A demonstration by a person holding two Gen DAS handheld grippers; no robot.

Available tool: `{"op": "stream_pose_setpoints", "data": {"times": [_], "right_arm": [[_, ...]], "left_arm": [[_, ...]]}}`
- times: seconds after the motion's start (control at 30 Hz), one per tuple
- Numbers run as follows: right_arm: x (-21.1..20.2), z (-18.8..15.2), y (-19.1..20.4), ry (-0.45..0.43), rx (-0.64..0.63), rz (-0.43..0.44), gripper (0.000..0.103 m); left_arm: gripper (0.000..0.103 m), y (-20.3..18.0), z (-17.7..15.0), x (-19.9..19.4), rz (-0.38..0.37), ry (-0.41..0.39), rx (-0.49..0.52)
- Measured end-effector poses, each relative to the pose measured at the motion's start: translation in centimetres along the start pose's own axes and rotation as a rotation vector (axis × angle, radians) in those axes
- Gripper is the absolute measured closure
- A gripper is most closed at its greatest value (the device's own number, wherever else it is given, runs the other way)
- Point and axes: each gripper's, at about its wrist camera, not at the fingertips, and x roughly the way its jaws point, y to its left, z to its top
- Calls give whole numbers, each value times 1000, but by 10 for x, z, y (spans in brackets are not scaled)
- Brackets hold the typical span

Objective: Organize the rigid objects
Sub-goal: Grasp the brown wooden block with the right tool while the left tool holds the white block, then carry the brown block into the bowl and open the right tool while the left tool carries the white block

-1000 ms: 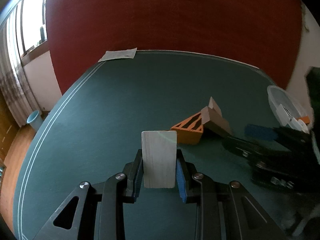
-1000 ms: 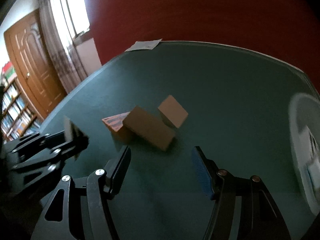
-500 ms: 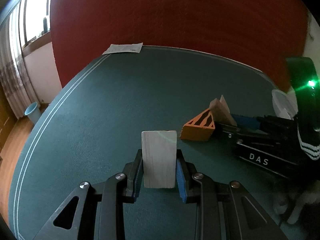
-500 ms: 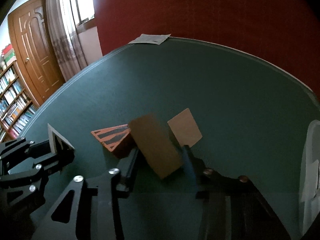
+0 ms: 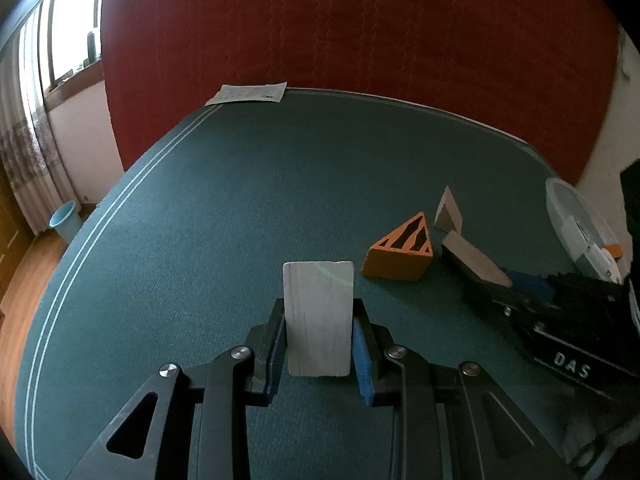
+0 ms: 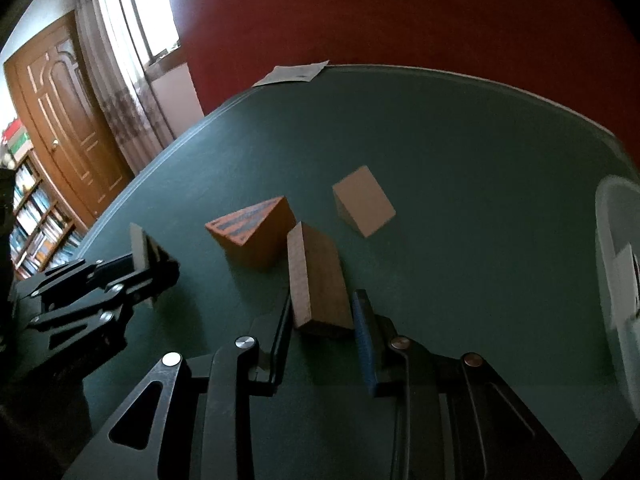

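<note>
Green felt table (image 5: 240, 200) stretches ahead of your left gripper (image 5: 319, 332), clamped on a pale block (image 5: 318, 316). Your right gripper (image 6: 322, 316) clamps the brown block (image 6: 316, 280); orange wedge (image 6: 256, 236) and tan wedge (image 6: 364, 204) lie beyond, unsorted.

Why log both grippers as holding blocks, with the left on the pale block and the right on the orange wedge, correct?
Not quite. The right gripper is shut on the brown block, not the orange wedge, which sits free on the table; the right wrist view shows it. The left gripper does hold the pale block.
</note>
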Motion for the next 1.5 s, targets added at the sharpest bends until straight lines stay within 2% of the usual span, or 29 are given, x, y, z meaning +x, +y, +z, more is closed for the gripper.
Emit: {"op": "stream_pose_setpoints", "data": {"times": [0.27,0.33,0.4,0.6,0.67,0.73,0.77,0.8,1.13,1.5], "right_arm": [[-1,-2,4,-9,4,-21,69],[-1,-2,7,-9,8,-14,62],[-2,-3,8,-8,12,0,50],[-1,-3,16,-16,-8,-35,50],[0,-3,20,-20,-32,-61,53],[1,-5,27,-26,-69,-118,63],[0,-6,28,-28,-73,-117,70],[-1,-7,29,-29,-75,-110,71],[-28,-18,4,-69,30,-89,74],[-72,-32,-35,-141,149,-99,75]], "left_arm": [[72,0,1,0,-8,5,8],[72,0,1,0,-8,3,7],[72,2,1,0,-6,4,5],[72,-1,1,0,-6,3,8],[72,-1,1,-1,-7,2,11],[72,0,1,-1,-5,0,11],[72,0,2,-1,-6,-1,11],[72,0,2,-1,-5,-2,12],[72,-3,1,-4,-4,-10,22],[72,-27,2,-10,-15,-15,65]]}}
